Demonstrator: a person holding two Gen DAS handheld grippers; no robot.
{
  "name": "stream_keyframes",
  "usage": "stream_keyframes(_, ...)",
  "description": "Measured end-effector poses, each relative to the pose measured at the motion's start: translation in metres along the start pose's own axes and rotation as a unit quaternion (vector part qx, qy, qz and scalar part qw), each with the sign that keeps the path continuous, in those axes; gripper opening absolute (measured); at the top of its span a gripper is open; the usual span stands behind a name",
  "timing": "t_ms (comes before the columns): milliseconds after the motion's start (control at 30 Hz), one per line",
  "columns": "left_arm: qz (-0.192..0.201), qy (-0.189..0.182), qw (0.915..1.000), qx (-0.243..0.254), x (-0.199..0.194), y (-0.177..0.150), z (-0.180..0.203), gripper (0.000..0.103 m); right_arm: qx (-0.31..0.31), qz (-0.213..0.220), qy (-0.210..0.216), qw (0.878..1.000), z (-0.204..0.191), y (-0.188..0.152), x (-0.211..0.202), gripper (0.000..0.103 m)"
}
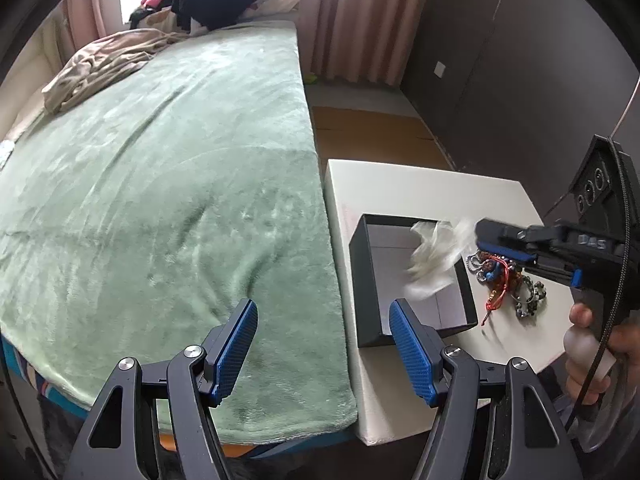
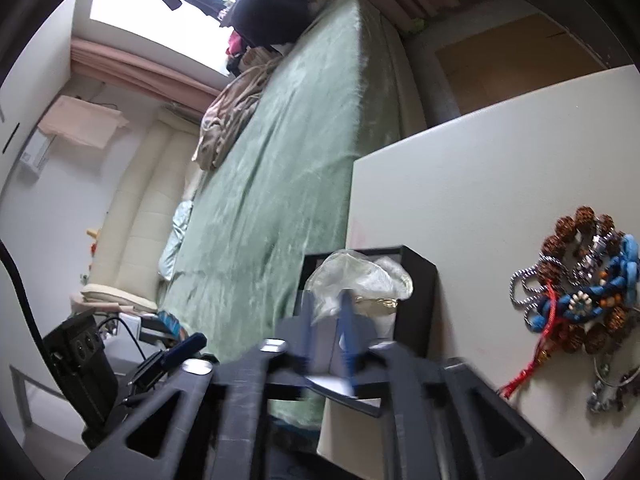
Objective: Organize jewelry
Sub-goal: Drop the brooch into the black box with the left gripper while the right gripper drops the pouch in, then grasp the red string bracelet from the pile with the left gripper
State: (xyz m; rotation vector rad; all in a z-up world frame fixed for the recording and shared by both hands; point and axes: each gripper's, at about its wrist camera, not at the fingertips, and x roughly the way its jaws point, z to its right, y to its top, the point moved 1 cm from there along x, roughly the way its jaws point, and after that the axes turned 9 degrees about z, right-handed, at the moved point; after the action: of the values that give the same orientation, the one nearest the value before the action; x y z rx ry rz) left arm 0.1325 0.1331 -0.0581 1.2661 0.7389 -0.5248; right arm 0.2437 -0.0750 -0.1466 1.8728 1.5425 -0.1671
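A black open box (image 1: 370, 280) sits on the white table (image 1: 400, 192), also in the right wrist view (image 2: 420, 280). My right gripper (image 1: 478, 236) is shut on a clear plastic bag (image 1: 434, 260) and holds it over the box; in its own view the blurred fingers (image 2: 346, 320) pinch the bag (image 2: 360, 276), with something gold inside. A pile of bead bracelets and cords (image 1: 508, 284) lies on the table right of the box, also in the right wrist view (image 2: 584, 280). My left gripper (image 1: 324, 344) is open and empty, over the bed's edge near the box.
A bed with a green blanket (image 1: 160, 200) runs along the table's left side. A beige cloth (image 1: 104, 64) and clothes lie at its far end. A brown cabinet (image 1: 500, 80) stands behind the table.
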Motion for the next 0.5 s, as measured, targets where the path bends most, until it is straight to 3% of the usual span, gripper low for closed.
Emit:
stream_keyframes(67,0.001,-0.002,1.0000,0.003,0.000,0.000,0.003,0.069,-0.002,0.013,-0.010,1.000,0.001,0.000,-0.009,0.057)
stream_keyframes(367,0.000,-0.021,0.9996,0.020,0.003,0.005,0.027,0.069,0.013,0.037,-0.024,0.999,0.020,0.003,-0.060,0.058)
stream_keyframes(500,0.000,-0.030,0.9988,0.040,0.007,0.008,0.052,0.069,0.013,0.054,-0.041,0.998,0.027,0.005,-0.084,0.079)
